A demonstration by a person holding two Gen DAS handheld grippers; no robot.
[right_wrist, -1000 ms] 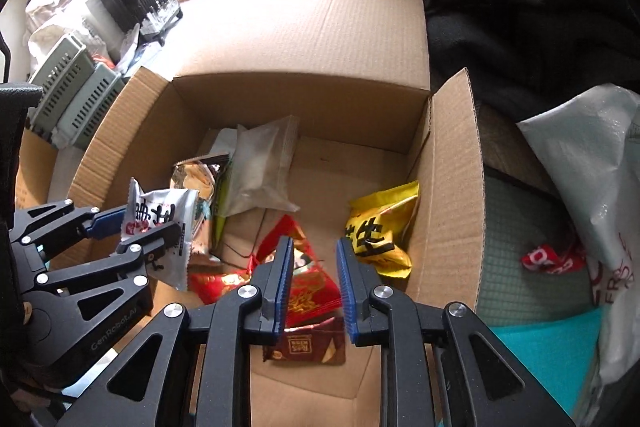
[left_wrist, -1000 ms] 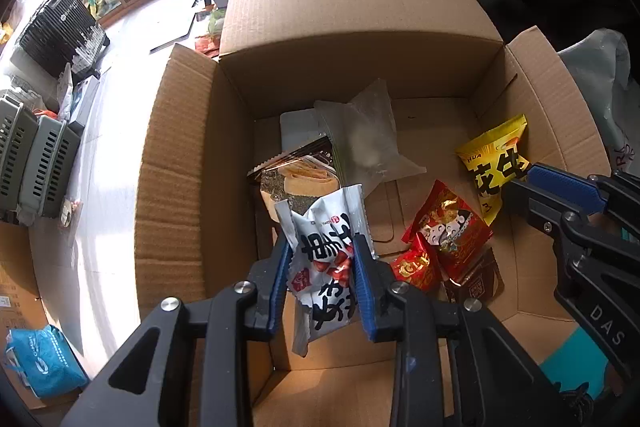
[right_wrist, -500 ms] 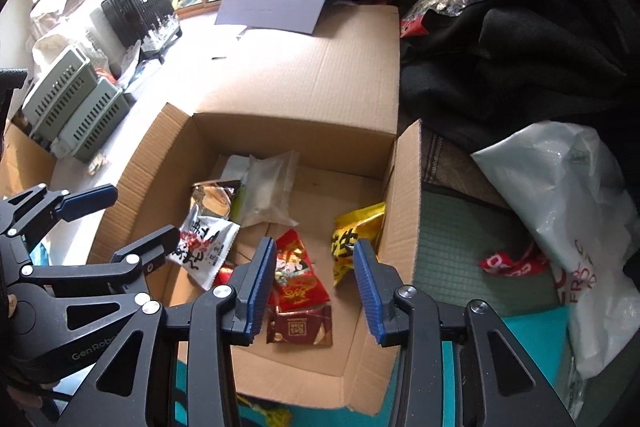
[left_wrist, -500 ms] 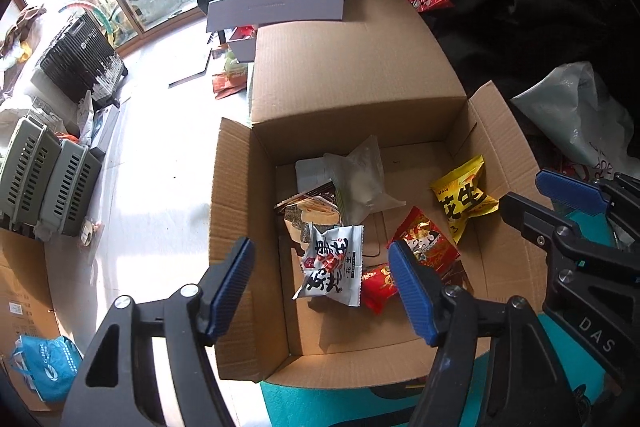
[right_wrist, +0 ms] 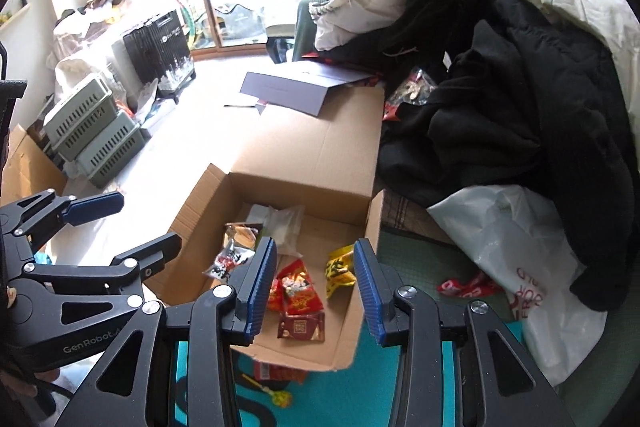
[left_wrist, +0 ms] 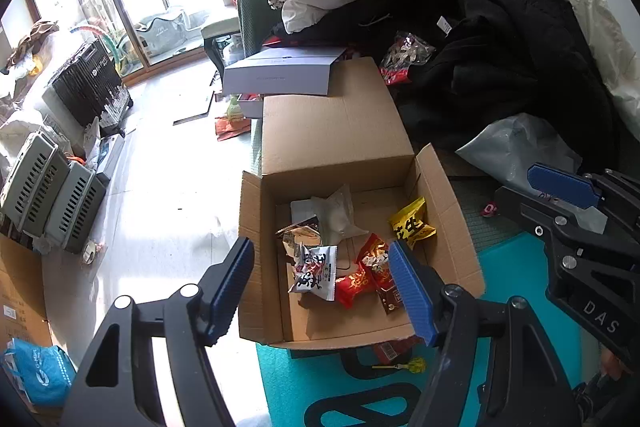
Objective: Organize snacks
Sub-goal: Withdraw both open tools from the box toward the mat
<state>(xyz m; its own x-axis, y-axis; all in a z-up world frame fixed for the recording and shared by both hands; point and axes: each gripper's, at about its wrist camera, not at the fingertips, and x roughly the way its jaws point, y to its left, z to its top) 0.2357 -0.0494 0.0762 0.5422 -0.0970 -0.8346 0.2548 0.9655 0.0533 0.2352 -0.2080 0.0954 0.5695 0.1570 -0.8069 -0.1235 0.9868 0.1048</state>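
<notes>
Both grippers hang empty and spread wide above the near edge of the cardboard box [left_wrist: 256,251], the left gripper [left_wrist: 320,291] wider than the right gripper [right_wrist: 316,283]. Several snacks already lie inside the box, among them a white packet [left_wrist: 314,273], red packets [left_wrist: 372,267] and a yellow packet [left_wrist: 412,225]. Judging by this, most sorting is done; a lollipop [left_wrist: 414,364] and red wrapper [right_wrist: 278,371] remain just outside the box's near wall, a red scrap [right_wrist: 466,285] beside its right wall, and the raised flaps could snag.

hidden: red packet [right_wrist: 280,373] mostly under cardboard box [right_wrist: 344,327] flap | lollipop [left_wrist: 414,364] wrapper print unreadable
</notes>
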